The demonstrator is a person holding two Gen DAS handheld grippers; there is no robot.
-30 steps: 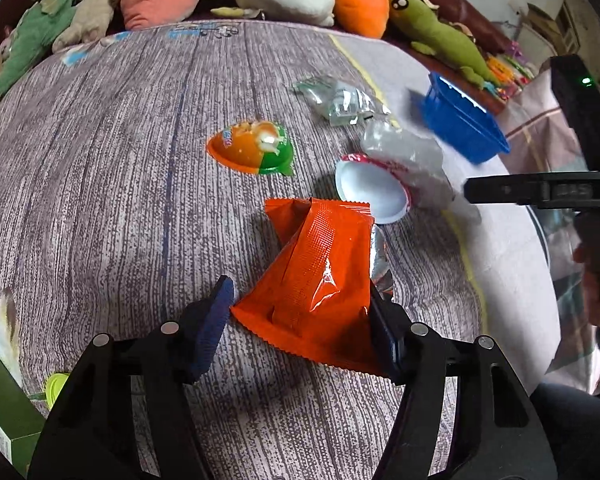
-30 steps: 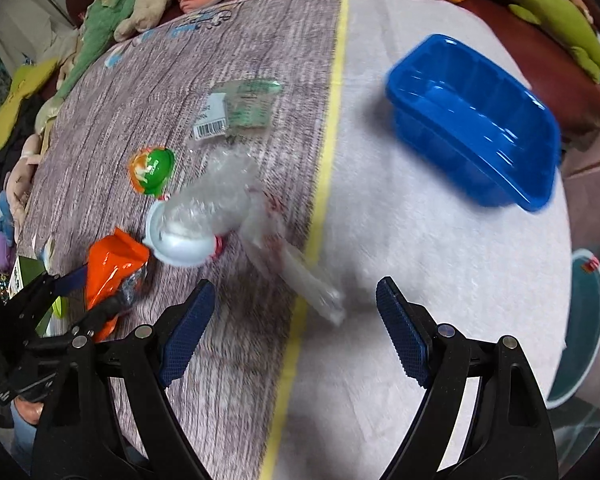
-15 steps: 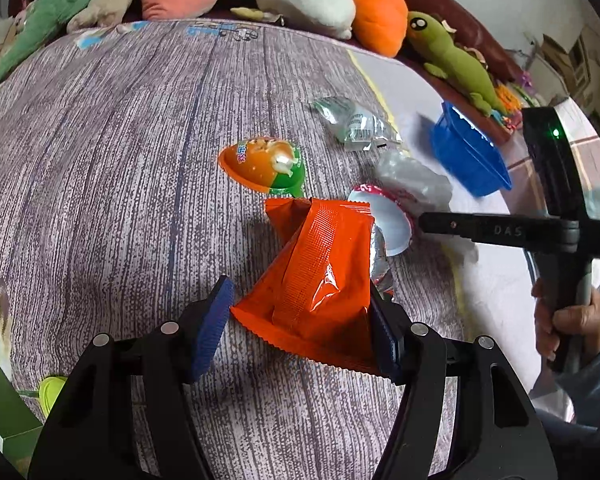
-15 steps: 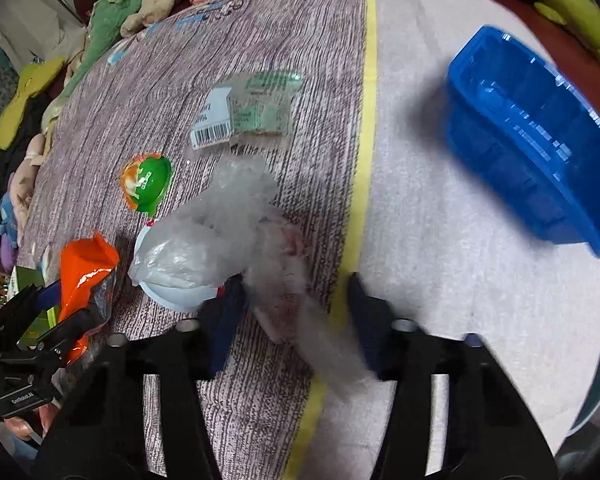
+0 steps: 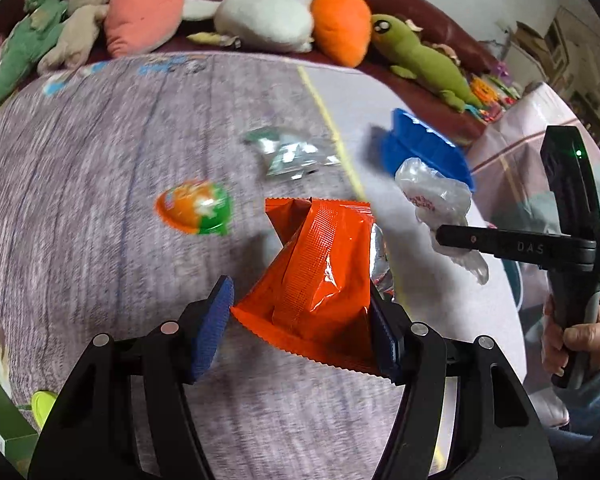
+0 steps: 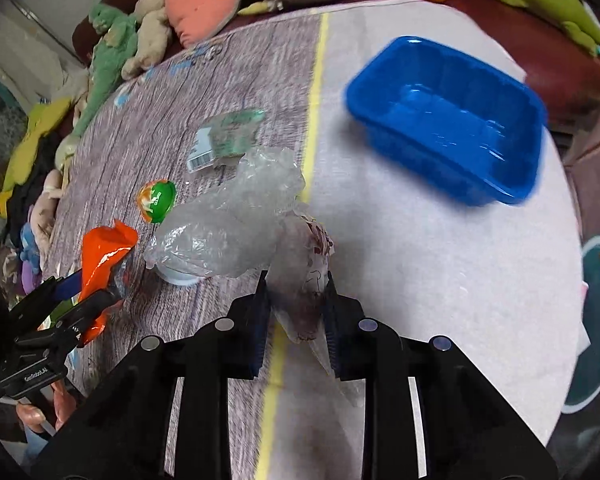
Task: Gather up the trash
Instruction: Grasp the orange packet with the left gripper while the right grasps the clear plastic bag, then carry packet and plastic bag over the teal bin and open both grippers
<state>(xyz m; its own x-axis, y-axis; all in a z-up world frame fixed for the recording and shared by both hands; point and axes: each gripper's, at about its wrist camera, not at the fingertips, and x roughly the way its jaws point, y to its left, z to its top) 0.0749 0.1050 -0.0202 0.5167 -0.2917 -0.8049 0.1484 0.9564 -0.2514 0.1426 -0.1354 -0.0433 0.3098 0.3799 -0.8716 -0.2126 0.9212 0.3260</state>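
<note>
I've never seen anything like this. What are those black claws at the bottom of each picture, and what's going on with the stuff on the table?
No robot here: a person holds a two-finger gripper in each hand, each with a camera looking along its fingers. One picture is the left gripper's view, the other the right's. The left gripper holds an orange snack wrapper. The right gripper has just closed on a crumpled clear plastic bag. On the table lie an orange-and-green egg-shaped capsule, a small clear packet and a blue tub, probably for the trash. Plush toys line the sofa behind.
</note>
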